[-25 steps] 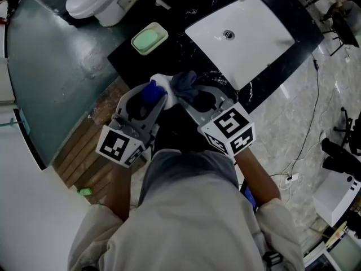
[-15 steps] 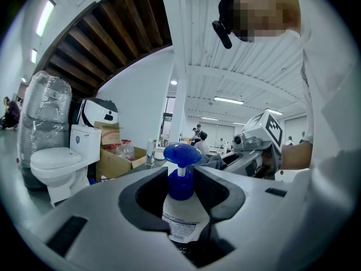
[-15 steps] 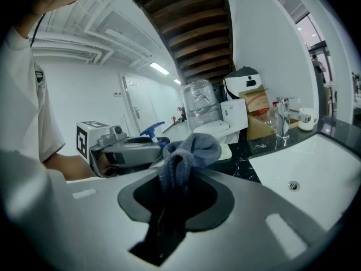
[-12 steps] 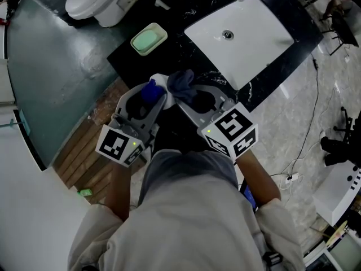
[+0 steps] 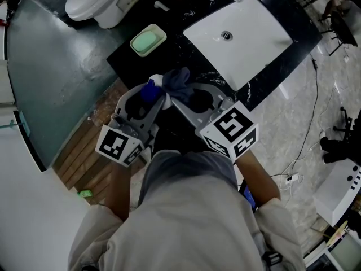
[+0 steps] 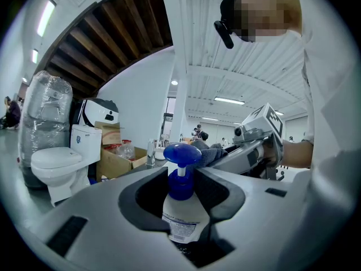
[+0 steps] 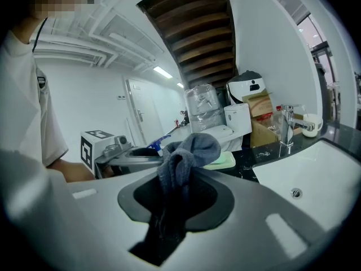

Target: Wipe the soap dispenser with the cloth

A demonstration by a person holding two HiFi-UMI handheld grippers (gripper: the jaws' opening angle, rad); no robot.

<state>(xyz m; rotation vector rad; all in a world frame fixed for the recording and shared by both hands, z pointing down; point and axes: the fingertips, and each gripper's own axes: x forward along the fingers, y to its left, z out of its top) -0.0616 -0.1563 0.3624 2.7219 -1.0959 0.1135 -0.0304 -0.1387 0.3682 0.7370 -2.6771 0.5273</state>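
Cloth [image 7: 189, 148] clamped in right tool [image 7: 176, 179] rests against soap dispenser [image 6: 181, 213] clamped in left tool [image 6: 181, 176]

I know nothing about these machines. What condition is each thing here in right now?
Left gripper, jaws shut on the dispenser.
Dispenser, upright, pump not pressed.
Right gripper, jaws shut on the cloth.
Cloth, bunched, close beside the dispenser's pump.
Sink, empty, no water running.
Toilet, lid down.

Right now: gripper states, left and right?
Left gripper: shut on the soap dispenser.
Right gripper: shut on the cloth.
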